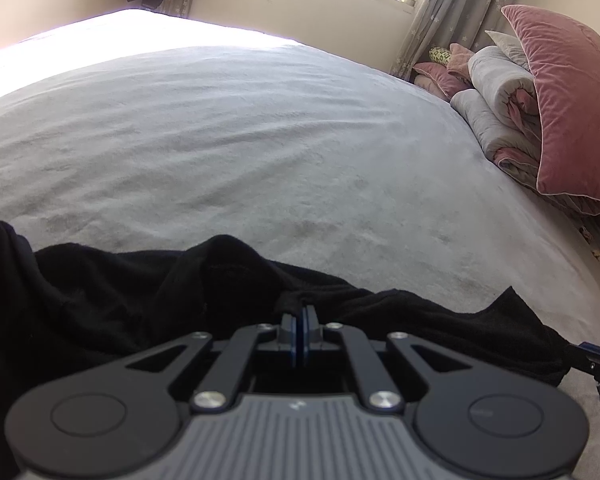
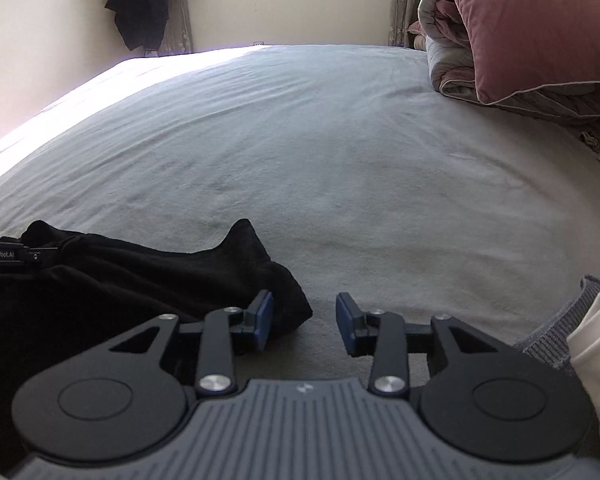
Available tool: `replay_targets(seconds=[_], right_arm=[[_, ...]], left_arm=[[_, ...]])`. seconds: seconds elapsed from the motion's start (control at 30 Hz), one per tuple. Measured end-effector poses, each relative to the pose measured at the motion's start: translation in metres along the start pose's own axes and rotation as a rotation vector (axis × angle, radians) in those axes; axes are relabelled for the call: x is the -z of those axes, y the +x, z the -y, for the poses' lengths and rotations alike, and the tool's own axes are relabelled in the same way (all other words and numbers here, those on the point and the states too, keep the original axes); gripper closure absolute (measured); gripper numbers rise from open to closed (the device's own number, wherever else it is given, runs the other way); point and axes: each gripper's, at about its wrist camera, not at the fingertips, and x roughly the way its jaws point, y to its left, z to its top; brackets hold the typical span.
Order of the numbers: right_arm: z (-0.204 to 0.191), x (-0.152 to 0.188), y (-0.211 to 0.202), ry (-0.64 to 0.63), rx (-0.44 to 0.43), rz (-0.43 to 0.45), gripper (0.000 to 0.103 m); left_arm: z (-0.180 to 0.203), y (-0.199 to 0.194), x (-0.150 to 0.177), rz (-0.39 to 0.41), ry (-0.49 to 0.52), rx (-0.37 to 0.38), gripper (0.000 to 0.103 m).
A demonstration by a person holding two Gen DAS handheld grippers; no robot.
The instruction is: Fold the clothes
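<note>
Black garment [image 1: 100,300] in pinched left fingers [image 1: 300,312]; right fingers [image 2: 342,320] apart, empty.

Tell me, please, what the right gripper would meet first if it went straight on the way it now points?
Probably the grey bedspread. The right gripper has open jaws pointing down at bare cover, with the corner of the black garment just to the left of that line. Depth is unclear, so its left finger might brush the cloth.
</note>
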Motion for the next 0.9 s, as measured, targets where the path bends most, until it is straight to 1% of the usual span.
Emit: replay_targets(seconds=[0.03,0.1,0.17,0.23,0.3,0.33,0.37,0.4,0.43,0.5,0.6,0.63,0.7,0.73,0.77,0.8,0.87,0.9], right_arm=[[0.003,-0.001,0.001,0.031,-0.013,0.026,0.045],[0.009,-0.002,0.007,0.115,-0.052,0.064,0.045],[0.016,0.000,0.017,0.210,-0.108,0.086,0.045],[0.018,0.004,0.028,0.245,-0.137,0.086,0.045],[0.009,0.007,0.037,0.193,-0.137,0.053,0.062],[0.001,0.007,0.037,0.143,-0.126,0.046,0.075],[-0.007,0.007,0.037,0.093,-0.115,0.039,0.079],[-0.015,0.007,0.036,0.043,-0.104,0.031,0.084],[-0.022,0.006,0.035,0.005,-0.094,0.029,0.094],[-0.028,0.004,0.027,-0.031,-0.060,0.045,0.094],[-0.034,0.002,0.009,-0.159,0.093,0.057,0.094],[-0.035,0.001,0.004,-0.194,0.127,0.048,0.094],[-0.031,0.004,0.002,-0.223,0.109,-0.035,0.093],[-0.028,0.008,0.004,-0.233,0.090,-0.079,0.084],[-0.025,0.011,0.007,-0.237,0.079,-0.109,0.082],[-0.022,0.012,0.007,-0.228,0.074,-0.111,0.081],[-0.011,0.009,0.005,-0.150,0.052,-0.076,0.056],[-0.005,0.008,0.003,-0.104,0.039,-0.056,0.052]], left_arm=[[0.001,0.000,0.000,-0.001,0.004,-0.002,0.100],[0.002,-0.001,0.001,-0.002,0.013,-0.006,0.100],[0.002,-0.002,0.000,-0.001,0.016,-0.005,0.100],[0.002,-0.003,0.000,0.000,0.019,-0.005,0.100],[0.001,-0.003,-0.001,-0.001,0.012,0.000,0.100],[0.000,-0.004,-0.001,0.002,0.008,0.000,0.100],[-0.001,-0.005,-0.001,0.004,0.004,0.000,0.100],[-0.002,-0.006,-0.001,0.007,0.002,-0.001,0.100],[-0.002,-0.007,-0.002,0.012,0.001,-0.004,0.100],[-0.003,-0.008,-0.002,0.018,0.000,-0.001,0.100],[-0.003,-0.006,-0.002,0.007,-0.001,0.034,0.100],[-0.002,-0.005,-0.001,-0.004,0.006,0.043,0.100],[0.001,-0.002,0.001,-0.024,0.023,0.060,0.100],[0.004,-0.001,0.002,-0.027,0.049,0.047,0.100],[0.004,-0.001,0.002,-0.028,0.060,0.043,0.100],[0.005,0.000,0.002,-0.031,0.064,0.044,0.100],[0.001,0.000,0.001,-0.036,0.052,0.057,0.100],[0.000,0.000,0.001,-0.038,0.046,0.064,0.100]])
